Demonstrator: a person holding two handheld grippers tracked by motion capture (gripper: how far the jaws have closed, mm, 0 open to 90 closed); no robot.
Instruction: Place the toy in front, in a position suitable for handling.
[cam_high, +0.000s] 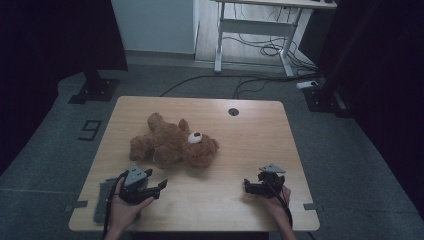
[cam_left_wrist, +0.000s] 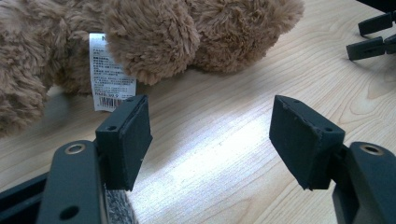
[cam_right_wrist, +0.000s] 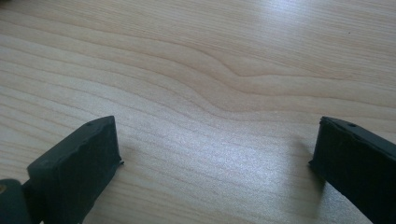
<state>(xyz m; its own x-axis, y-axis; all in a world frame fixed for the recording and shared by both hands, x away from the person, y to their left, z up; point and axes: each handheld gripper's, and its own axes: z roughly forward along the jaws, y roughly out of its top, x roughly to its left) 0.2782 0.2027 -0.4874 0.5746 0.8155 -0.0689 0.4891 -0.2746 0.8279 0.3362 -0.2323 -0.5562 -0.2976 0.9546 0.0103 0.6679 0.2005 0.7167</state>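
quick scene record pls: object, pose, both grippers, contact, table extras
object: brown teddy bear, white label showing
pose: lying on the wooden table, mid-left
left gripper: open, jaws aimed at the bear, nothing between them
right gripper: open, low over bare wood
contact: neither gripper touches the bear
extras: grey cloth at the table's near left edge

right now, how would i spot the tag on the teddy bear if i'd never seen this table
Start at the wooden table and find the brown teddy bear lying on its left half. The tag hangs from the bear's side toward the left gripper, whose jaws stand open just short of it. It is the one flat white printed strip among brown fur.
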